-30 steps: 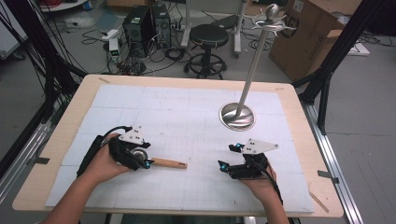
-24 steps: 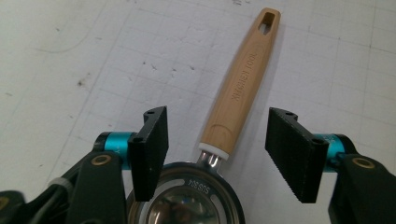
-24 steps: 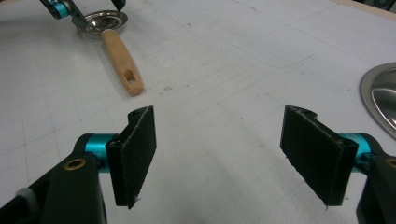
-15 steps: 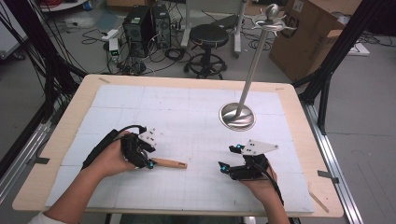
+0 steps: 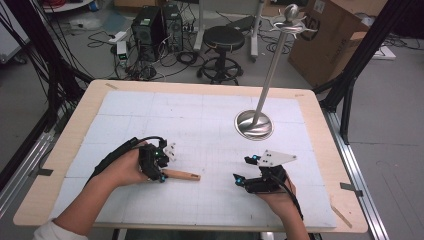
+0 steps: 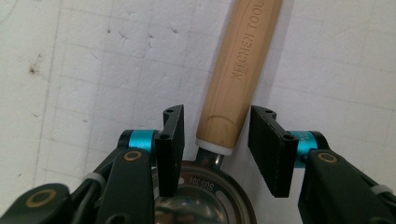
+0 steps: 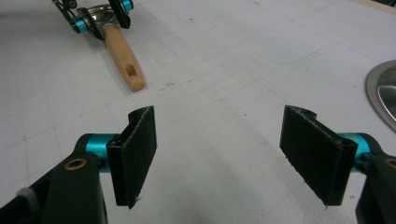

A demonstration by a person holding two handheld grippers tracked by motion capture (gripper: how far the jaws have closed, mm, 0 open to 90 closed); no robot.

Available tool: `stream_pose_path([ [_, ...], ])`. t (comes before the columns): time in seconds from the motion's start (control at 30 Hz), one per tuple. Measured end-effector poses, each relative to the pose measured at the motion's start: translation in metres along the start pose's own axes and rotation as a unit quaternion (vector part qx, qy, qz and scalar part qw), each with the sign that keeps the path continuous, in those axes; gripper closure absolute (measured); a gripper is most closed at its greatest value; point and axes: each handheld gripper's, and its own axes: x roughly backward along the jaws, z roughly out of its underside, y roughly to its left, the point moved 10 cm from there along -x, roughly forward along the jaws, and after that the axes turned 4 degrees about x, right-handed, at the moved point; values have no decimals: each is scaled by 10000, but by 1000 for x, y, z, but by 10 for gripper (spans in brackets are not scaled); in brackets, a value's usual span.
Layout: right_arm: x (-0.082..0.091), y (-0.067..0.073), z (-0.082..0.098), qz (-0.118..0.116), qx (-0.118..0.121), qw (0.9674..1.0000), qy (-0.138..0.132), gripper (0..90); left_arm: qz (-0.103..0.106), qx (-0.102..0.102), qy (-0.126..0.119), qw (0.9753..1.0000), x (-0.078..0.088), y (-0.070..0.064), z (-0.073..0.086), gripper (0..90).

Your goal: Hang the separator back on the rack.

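A kitchen tool with a wooden handle (image 5: 183,175) and a steel bowl (image 6: 201,198) lies on the white mat (image 5: 210,120), front left. My left gripper (image 5: 161,170) sits low over the bowl end. Its jaws have just been closing and stand on either side of the handle (image 6: 238,70) near the white collar, with a thin gap showing on each side. My right gripper (image 5: 243,169) rests at the front right, open and empty (image 7: 224,149). Its view takes in the handle (image 7: 123,51) and the left gripper (image 7: 98,14) beyond.
A steel stand with a round base (image 5: 254,125) and a slanting pole (image 5: 272,65) rises at the back right of the mat; its base edge (image 7: 385,93) lies beside my right jaw. The wooden table rim (image 5: 320,150) frames the mat. A stool (image 5: 224,40) and boxes stand on the floor behind.
The left gripper has slid right along the tool toward the handle, and its jaws have narrowed around the handle's near end. The right gripper has stayed still.
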Motion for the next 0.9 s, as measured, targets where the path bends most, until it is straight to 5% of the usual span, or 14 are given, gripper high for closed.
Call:
stream_pose_path([
  [0.4, -3, 0, 0, -10, 11, 10000, 28, 268, 206, 77, 205, 9995, -7, 0, 2, 629],
  [0.57, -4, 1, -1, -26, 25, 10000, 25, 268, 171, -156, 168, 9996, -7, -3, 2, 666],
  [0.77, -4, 1, -2, -9, 46, 10000, 1, 268, 274, 46, -122, 9995, -3, -1, 3, 691],
  [0.9, -3, 2, -2, -19, 4, 10000, -12, 269, 254, 345, -670, 9968, 14, 5, -4, 692],
])
